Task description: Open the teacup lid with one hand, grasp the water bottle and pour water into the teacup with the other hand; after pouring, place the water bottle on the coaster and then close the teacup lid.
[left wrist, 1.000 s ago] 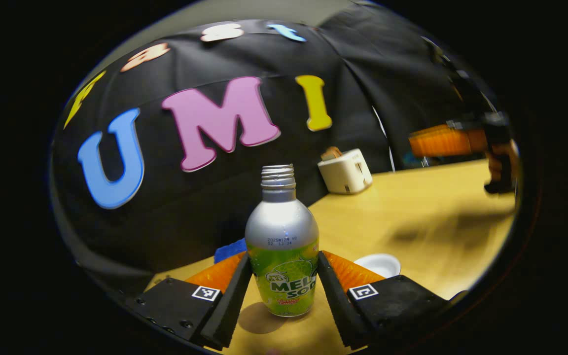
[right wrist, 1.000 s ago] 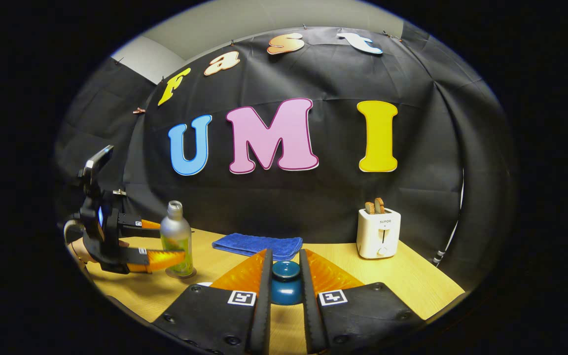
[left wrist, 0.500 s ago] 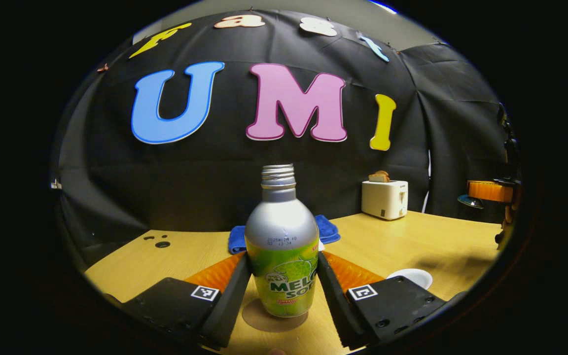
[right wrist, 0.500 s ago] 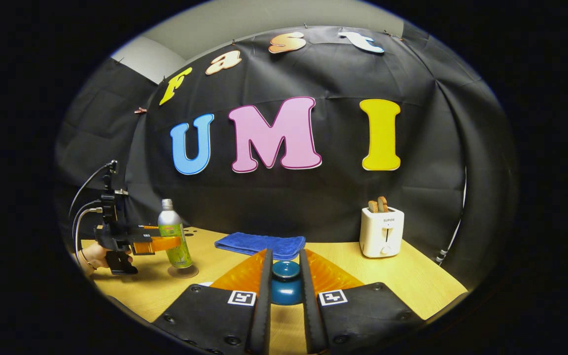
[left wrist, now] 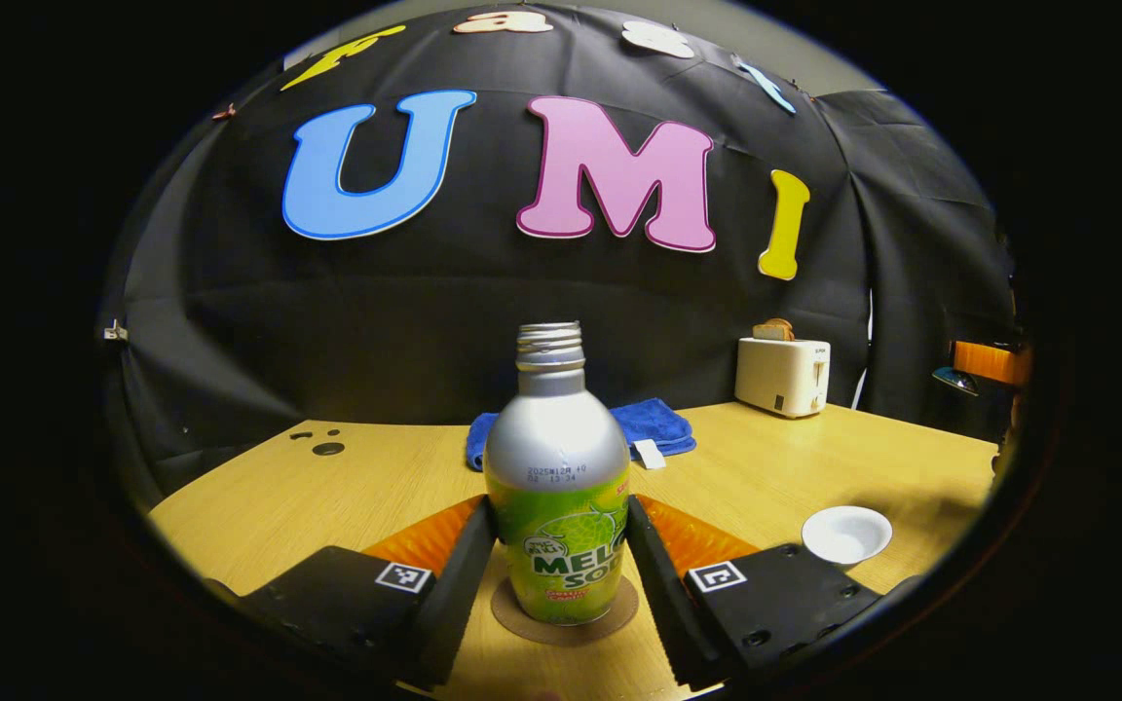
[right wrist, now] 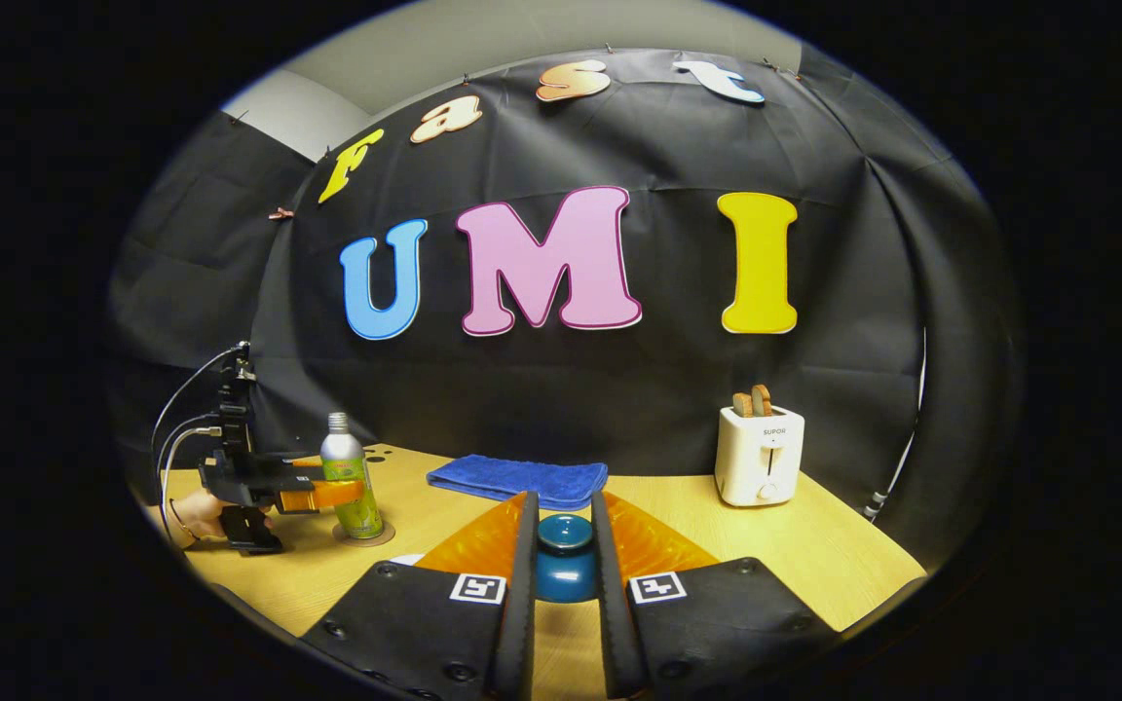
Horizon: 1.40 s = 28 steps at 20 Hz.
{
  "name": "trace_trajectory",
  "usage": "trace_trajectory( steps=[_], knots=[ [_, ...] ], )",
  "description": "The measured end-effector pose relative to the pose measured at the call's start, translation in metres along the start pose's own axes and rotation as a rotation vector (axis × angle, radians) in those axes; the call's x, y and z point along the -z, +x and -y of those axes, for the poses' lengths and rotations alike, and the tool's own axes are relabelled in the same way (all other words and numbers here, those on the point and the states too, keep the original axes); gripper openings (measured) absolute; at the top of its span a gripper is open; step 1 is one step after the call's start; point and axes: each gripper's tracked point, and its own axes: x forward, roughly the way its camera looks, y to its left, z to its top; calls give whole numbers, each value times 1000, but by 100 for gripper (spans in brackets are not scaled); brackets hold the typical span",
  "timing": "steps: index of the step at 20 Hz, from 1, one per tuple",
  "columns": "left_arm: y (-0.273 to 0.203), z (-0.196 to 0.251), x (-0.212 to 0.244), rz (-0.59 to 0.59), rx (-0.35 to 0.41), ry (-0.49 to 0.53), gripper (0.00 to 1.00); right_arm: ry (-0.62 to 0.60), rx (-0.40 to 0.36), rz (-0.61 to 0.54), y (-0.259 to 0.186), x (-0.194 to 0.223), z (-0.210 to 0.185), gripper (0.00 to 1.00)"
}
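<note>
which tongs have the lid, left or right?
The right tongs: their fingers clamp the teal teacup lid. The left tongs grip the soda bottle standing on the coaster.

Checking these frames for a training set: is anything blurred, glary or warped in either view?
Left gripper view: sharp, no motion blur; the bottle shows a soft sheen on its silver shoulder, and the table edge bows from fisheye. Right gripper view: also sharp; the lid between the jaws is crisp, the toaster evenly lit, dim toward the rim.
</note>
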Motion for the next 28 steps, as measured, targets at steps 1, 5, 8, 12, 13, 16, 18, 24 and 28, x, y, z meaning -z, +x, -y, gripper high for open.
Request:
trace_trajectory(
  steps=[1, 5, 8, 12, 13, 16, 18, 24, 28],
  knots=[
    [-1, -2, 1, -1, -7, 3, 81, 0, -1, 0, 0, 1, -1, 36],
    [-10, -4, 0, -3, -16, 16, 93, 18, -19, -12, 3, 6, -7, 31],
    [-19, 2, 1, -7, -9, 29, 98, 43, -57, -28, 7, 13, -23, 31],
    [-52, 9, -3, 16, -3, -32, 98, 67, -148, -63, 16, 30, -68, 32],
    [-61, 10, -6, 30, -7, -34, 98, 67, -166, -83, 20, 38, -79, 32],
    [-82, 17, -10, 71, -8, -10, 98, 61, -193, -150, 34, 62, -101, 31],
    [-90, 23, -11, 87, 14, -3, 98, 39, -203, -184, 42, 71, -112, 31],
    [-96, 17, -5, 88, 34, -26, 98, -19, -216, -249, 55, 99, -137, 31],
    [-98, 16, -7, 96, 43, -18, 98, -31, -193, -281, 61, 114, -135, 31]
  ],
)
